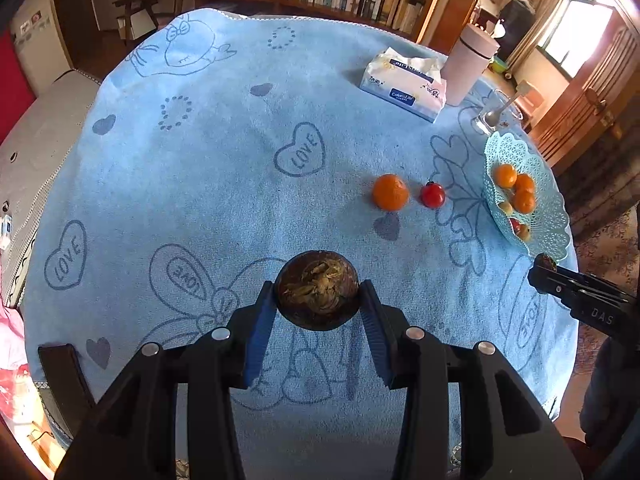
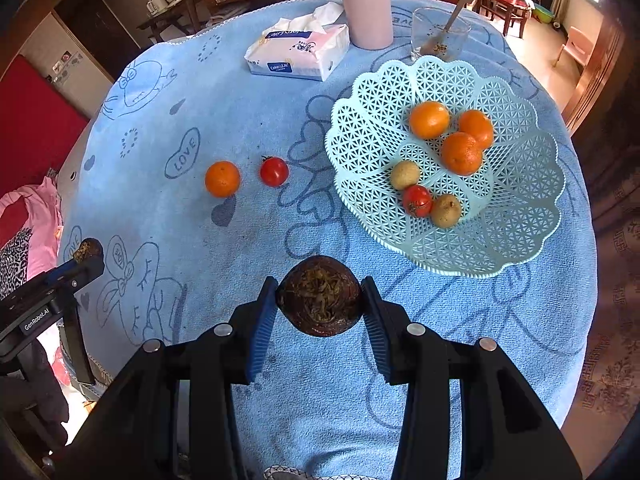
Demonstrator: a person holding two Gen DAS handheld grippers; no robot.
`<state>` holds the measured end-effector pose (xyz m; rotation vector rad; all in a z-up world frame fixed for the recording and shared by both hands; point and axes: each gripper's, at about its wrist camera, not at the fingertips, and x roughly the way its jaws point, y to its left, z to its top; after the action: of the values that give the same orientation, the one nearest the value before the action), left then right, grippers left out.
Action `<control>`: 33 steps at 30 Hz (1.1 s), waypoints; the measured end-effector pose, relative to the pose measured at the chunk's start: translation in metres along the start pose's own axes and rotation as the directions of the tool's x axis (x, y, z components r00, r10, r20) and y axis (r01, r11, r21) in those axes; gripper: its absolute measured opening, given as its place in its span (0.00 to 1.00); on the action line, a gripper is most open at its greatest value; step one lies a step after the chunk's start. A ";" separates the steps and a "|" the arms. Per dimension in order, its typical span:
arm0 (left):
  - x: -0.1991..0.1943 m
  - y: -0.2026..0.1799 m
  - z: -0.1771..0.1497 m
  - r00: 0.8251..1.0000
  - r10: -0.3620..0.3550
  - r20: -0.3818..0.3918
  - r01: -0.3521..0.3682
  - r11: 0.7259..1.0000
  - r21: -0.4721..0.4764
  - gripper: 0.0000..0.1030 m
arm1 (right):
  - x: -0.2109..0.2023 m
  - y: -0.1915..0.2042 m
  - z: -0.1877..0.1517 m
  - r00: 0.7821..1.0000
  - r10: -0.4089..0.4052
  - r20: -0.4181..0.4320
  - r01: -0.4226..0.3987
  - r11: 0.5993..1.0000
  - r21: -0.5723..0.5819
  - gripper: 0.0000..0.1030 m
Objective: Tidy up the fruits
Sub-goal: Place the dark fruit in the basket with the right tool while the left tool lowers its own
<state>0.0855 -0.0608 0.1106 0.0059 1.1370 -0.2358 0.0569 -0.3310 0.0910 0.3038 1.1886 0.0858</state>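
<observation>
Left gripper (image 1: 319,296) and right gripper (image 2: 320,300) each clamp a dark round fruit between their jaws, its fibrous end facing the camera. Neither fruit shows a long axis. The basket (image 2: 520,216) lies ahead-right of the right jaws.

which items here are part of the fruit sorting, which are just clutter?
Job:
- basket, holding oranges, a tomato and two small brownish fruits
- loose orange
- loose tomato
- dark fruit in left tool
- dark fruit in right tool

Clutter:
- tissue pack
- pink flask
- glass with spoon
</observation>
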 end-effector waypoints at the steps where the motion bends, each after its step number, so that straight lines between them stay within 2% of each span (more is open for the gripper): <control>1: 0.000 -0.003 0.000 1.000 0.000 0.000 0.000 1.000 0.002 0.42 | -0.002 -0.003 -0.001 1.000 0.000 0.000 0.000 1.000 0.003 0.42; 15: 0.003 -0.029 -0.012 1.000 -0.010 -0.013 0.010 1.000 0.006 0.42 | -0.020 -0.038 -0.013 1.000 -0.002 0.004 0.002 0.999 0.041 0.42; 25: 0.006 -0.048 -0.018 0.999 -0.039 -0.011 0.039 0.999 0.001 0.42 | -0.043 -0.083 -0.004 0.996 -0.067 0.053 0.060 0.991 0.116 0.42; 33: 0.002 -0.043 -0.020 0.999 -0.034 0.001 0.034 0.999 -0.021 0.42 | -0.045 -0.112 0.017 0.989 -0.120 0.090 0.104 0.980 0.168 0.42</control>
<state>0.0609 -0.1004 0.1050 -0.0323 1.1395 -0.2537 0.0456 -0.4510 0.1062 0.3801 1.1133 -0.1246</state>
